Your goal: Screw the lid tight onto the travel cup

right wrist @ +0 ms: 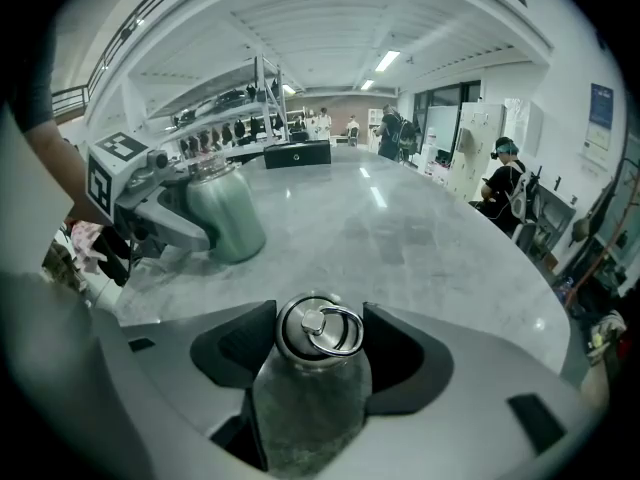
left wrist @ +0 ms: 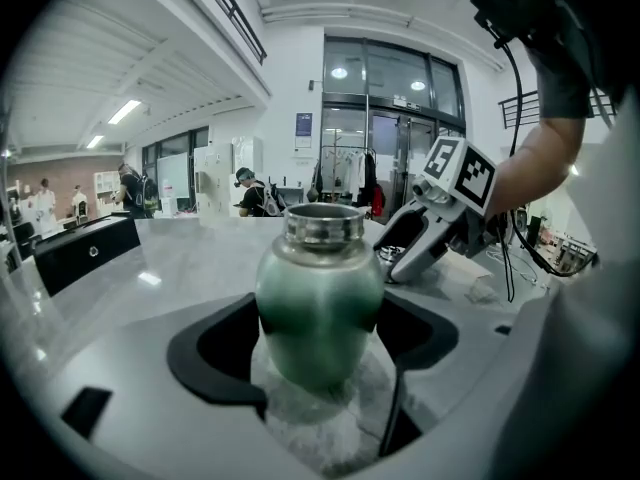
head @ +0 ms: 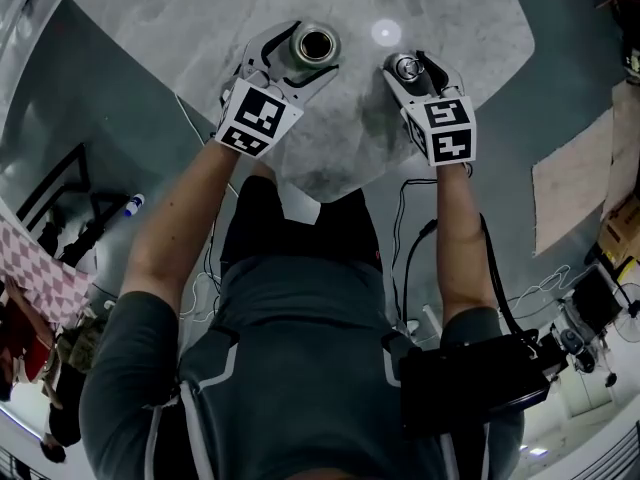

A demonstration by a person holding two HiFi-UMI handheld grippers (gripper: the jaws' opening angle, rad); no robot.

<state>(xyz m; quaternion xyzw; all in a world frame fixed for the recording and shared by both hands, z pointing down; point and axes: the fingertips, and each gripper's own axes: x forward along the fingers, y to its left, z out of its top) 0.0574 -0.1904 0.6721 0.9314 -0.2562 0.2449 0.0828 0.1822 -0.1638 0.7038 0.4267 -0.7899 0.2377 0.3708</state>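
Over on the left, clamped between the jaws of the left gripper (left wrist: 318,346): a rounded green metal travel cup (left wrist: 320,303), upright on the pale grey marbled table (head: 450,8), steel neck open and uncovered. Over on the right, pinched snugly in the right gripper (right wrist: 322,356): a round steel lid with a ring handle (right wrist: 318,328), ring side up. Side by side, near but clearly apart, not yet touching.

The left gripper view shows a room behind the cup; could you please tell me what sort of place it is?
Likely an open lab or workshop: glass doors, shelves of gear, and people beyond the big pale table.
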